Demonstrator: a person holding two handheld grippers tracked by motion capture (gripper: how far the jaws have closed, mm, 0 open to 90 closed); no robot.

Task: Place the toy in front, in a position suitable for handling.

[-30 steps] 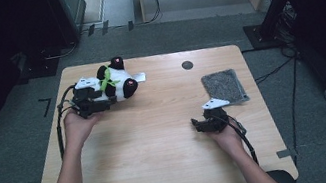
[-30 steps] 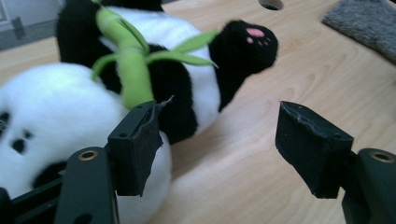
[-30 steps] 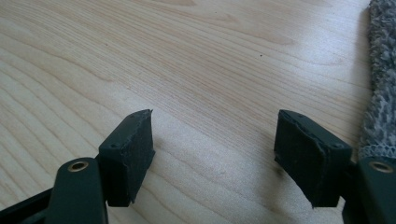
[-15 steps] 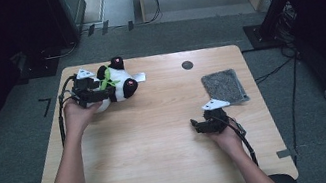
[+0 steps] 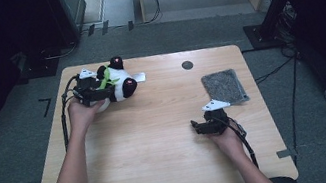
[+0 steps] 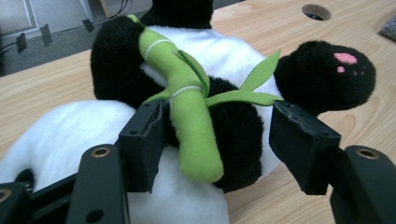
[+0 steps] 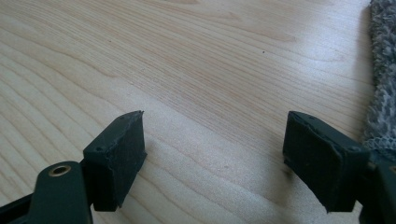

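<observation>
Panda plush lies lengthwise across table, left tongs closing around it, right tongs apart.

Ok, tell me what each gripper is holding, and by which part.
The left gripper has been closing around the toy panda's black arm and green bamboo stalk; its right pad is still clear, so no grip yet. The right gripper, opening, holds nothing.

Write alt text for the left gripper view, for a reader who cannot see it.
A plush panda lies on a light wooden table, a green bamboo stalk sewn across its black and white body. The two black jaws of the left hand-held gripper stand either side of the stalk; the left one lies against it, the right one stands clear.
</observation>
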